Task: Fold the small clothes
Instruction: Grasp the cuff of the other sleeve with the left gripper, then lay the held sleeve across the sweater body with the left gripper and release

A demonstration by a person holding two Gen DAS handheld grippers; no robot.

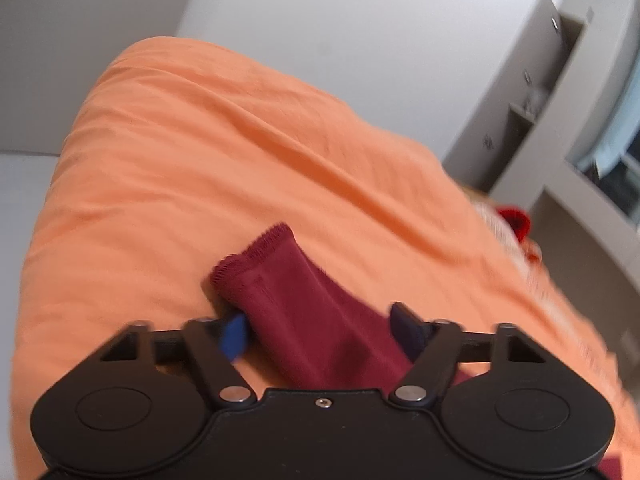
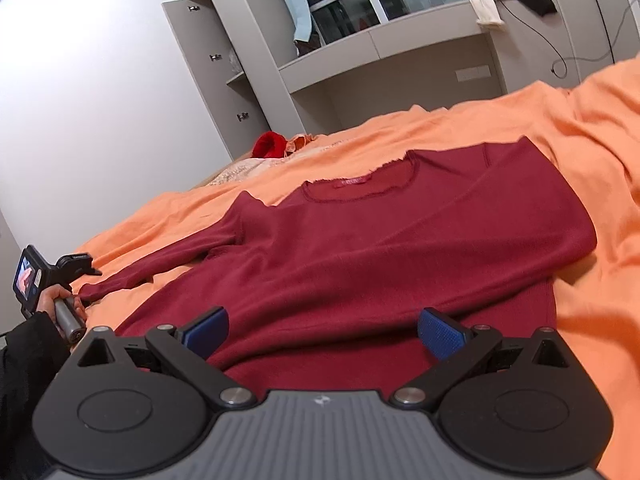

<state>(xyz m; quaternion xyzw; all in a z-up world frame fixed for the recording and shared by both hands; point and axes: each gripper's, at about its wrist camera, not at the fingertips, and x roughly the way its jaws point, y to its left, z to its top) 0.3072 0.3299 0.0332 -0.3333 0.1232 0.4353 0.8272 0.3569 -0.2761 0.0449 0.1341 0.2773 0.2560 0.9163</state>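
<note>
Orange-sheeted bed (image 2: 580, 128) carries a maroon top (image 2: 380, 248).

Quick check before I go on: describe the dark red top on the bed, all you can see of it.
The dark red top is a soft knit, long-sleeved, with a frayed-looking round neckline and a red label. It lies flat on the orange bedspread. One sleeve stretches out sideways; its cuff sits between the left gripper's fingers.

Bare orange bedsheet (image 2: 592, 168) lay open at right of frame and beyond the dark red top (image 2: 400, 248). At lower left, the left tool (image 2: 82, 266) and the hand (image 2: 54, 298) holding it crowded the sleeve cuff (image 1: 256, 256). Cabinets (image 2: 224, 80) bounded the upper frame.
</note>
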